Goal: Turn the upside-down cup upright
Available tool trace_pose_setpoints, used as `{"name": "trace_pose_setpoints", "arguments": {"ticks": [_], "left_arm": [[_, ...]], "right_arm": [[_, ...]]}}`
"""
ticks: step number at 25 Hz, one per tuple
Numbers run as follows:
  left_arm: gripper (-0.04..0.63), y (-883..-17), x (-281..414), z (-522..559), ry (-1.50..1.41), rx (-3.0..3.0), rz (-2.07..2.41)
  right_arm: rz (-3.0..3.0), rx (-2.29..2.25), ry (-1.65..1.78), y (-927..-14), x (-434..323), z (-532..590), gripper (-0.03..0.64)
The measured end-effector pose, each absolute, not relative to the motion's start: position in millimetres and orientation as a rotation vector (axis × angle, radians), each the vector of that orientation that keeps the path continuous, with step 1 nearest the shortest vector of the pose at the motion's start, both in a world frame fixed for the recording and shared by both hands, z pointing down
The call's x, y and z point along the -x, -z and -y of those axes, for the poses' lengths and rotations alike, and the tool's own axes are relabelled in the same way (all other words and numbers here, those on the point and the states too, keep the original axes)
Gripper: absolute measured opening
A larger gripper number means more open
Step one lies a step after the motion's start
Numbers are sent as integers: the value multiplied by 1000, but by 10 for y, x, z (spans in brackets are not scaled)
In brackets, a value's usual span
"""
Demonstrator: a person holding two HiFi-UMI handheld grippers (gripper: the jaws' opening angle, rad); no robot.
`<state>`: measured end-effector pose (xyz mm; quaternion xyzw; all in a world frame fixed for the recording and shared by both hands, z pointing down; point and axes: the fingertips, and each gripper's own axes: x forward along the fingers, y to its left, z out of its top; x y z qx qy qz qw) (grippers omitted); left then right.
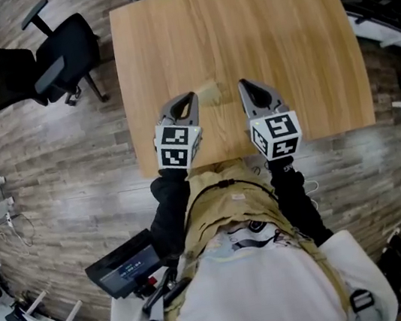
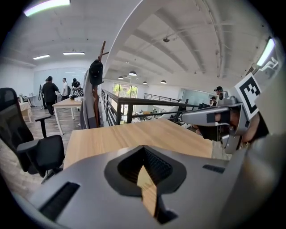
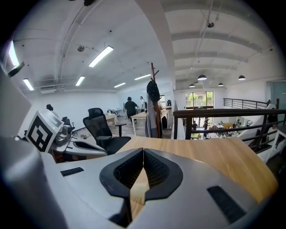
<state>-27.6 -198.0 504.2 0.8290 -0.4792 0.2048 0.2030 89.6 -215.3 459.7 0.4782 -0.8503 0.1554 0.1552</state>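
Observation:
A small pale object [image 1: 209, 93], blurred and hard to make out, sits on the wooden table [image 1: 239, 27] between my two gripper tips; it may be the cup. My left gripper [image 1: 191, 96] is just left of it, jaws shut with nothing in them, and its own view shows the tips [image 2: 143, 148] meeting over bare wood. My right gripper [image 1: 241, 83] is just right of the object, also shut and empty [image 3: 143, 150]. Each gripper shows in the other's view: the right gripper [image 2: 213, 117] and the left gripper [image 3: 73, 146].
Both grippers hover near the table's front edge [image 1: 260, 150], close to the person's body. A black office chair [image 1: 55, 62] stands on the floor left of the table. Behind the table are a coat rack [image 2: 94, 89] and a railing [image 3: 223, 114]. People stand at far desks [image 2: 50, 91].

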Motion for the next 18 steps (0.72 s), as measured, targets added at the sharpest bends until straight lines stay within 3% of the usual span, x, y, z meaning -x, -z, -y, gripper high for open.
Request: {"name": "trace_pose_setpoints", "arguments": {"ticks": [18], "left_arm": [[3, -6024, 475, 2471, -723, -2161, 1228]], "right_arm": [[2315, -1245, -618, -5480, -680, 2568, 21]]}}
